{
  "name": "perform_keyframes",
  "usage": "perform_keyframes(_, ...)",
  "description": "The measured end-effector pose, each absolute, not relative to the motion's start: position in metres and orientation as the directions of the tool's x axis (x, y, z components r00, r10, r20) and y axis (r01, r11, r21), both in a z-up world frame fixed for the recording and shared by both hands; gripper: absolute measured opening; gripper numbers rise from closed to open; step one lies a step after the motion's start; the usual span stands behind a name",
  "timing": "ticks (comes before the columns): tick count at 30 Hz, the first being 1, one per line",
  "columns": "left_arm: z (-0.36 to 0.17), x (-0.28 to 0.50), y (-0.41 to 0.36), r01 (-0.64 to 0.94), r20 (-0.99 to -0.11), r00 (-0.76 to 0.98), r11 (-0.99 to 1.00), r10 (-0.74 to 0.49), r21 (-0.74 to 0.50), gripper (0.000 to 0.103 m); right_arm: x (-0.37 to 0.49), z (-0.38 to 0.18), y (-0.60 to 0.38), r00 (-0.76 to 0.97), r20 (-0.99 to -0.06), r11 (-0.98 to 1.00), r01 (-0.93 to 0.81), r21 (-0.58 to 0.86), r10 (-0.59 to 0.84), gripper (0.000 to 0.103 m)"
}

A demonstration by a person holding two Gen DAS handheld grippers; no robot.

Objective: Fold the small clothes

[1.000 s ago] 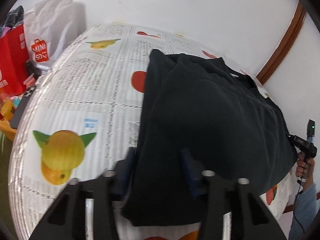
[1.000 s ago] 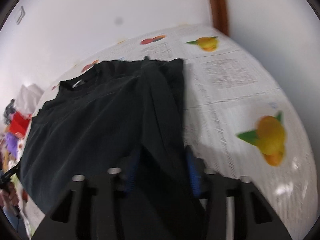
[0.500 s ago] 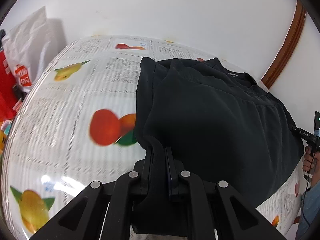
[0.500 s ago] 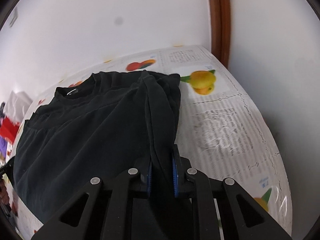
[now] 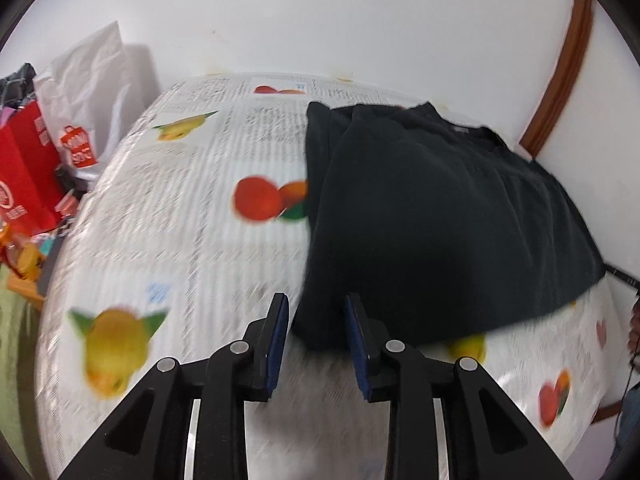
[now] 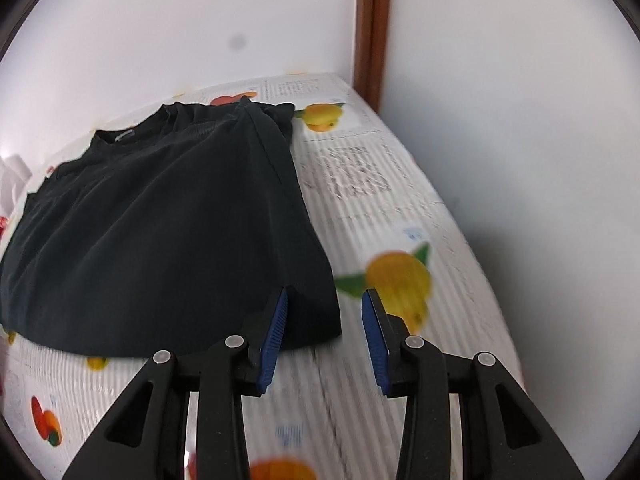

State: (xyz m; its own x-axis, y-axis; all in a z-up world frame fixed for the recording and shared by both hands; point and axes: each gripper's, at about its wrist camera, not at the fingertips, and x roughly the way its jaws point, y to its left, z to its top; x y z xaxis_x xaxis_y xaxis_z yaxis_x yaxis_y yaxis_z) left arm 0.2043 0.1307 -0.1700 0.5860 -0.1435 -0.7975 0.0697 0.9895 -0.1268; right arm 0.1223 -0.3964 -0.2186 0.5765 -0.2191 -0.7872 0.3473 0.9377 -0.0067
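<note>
Opening jaws are seen on the left gripper point(image 5: 316, 322): blue pads point(image 5: 277, 344) parted to a moderate gap, nothing pinched. The near left corner of the black shirt point(image 5: 440, 216) is framed in that gap at 12 o'clock, but the cloth is not pressed by either pad. From there the shirt is spread toward 1 o'clock, with its left side folded inward along a vertical crease and the collar point(image 5: 464, 130) lying at the far end near the wall.

Jaws on the right gripper point(image 6: 324, 324) are likewise opening, gap moderate, nothing clamped. The shirt's point(image 6: 160, 232) near right corner is seen just beside the left pad point(image 6: 274, 340); contact cannot be told, the frame being blurred. The right pad is set over bare cloth of the table cover. From this gripper the shirt is spread toward 10 o'clock, right side folded in along a seam line, collar point(image 6: 124, 136) at the far end.

The shirt is laid flat on a table covered by a newsprint-pattern tablecloth point(image 5: 168, 216) printed with oranges and lemons. A white wall point(image 5: 320, 12) is met at 12 o'clock and a brown wooden trim strip point(image 6: 370, 28) is seen in the corner. At 9 o'clock in the left view, a red bag point(image 5: 24, 176) and a white bag point(image 5: 92, 88) are stacked beside the table. At 3 o'clock in that view, part of a person's hand point(image 5: 634, 326) is caught at the frame edge.
</note>
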Motion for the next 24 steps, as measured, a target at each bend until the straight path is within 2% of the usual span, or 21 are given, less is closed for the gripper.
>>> perform_keyframes(3,-0.169,0.184,0.147,0.048,-0.795,0.595,0.993,-0.118,-0.111,0.027,0.115,-0.2,-0.357,0.616,-0.759,0.955,0.295,-0.026,-0.211,0.04)
perform_keyframes(5,-0.17,0.17,0.162,0.014,-0.792,0.602,0.993,-0.1,-0.115,0.028,0.119,-0.194,-0.328,0.643,-0.745,0.97,0.244,-0.019,-0.177,0.045)
perform_keyframes(8,-0.174,0.153,0.182,-0.036,-0.798,0.6,0.994,-0.059,-0.101,0.039,0.135,-0.188,-0.27,0.68,-0.726,0.988,0.152,0.006,-0.1,0.054)
perform_keyframes(10,-0.176,0.142,0.192,-0.07,-0.797,0.603,0.995,-0.013,-0.07,0.054,0.15,-0.189,-0.225,0.693,-0.72,0.996,0.08,0.041,-0.026,0.054)
perform_keyframes(11,-0.176,0.14,0.194,-0.08,-0.794,0.608,0.995,0.004,-0.056,0.055,0.158,-0.19,-0.198,0.699,-0.715,0.997,0.033,0.067,0.024,0.054)
perform_keyframes(13,-0.177,0.138,0.198,-0.103,-0.786,0.617,0.994,0.041,-0.029,0.055,0.171,-0.191,-0.157,0.706,-0.705,0.997,-0.024,0.076,0.071,0.054)
perform_keyframes(16,-0.179,0.14,0.204,-0.154,-0.779,0.621,0.988,0.082,-0.019,0.055,0.187,-0.198,-0.098,0.734,-0.676,0.998,-0.057,0.025,0.059,0.054)
perform_keyframes(21,-0.183,0.142,0.212,-0.189,-0.786,0.602,0.981,0.141,0.031,0.055,0.187,-0.212,-0.042,0.691,-0.715,0.989,-0.15,0.004,0.107,0.054)
perform_keyframes(24,-0.186,0.143,0.218,-0.202,-0.789,0.595,0.979,0.154,0.039,0.055,0.166,-0.215,-0.018,0.694,-0.71,0.972,-0.228,-0.06,0.119,0.054)
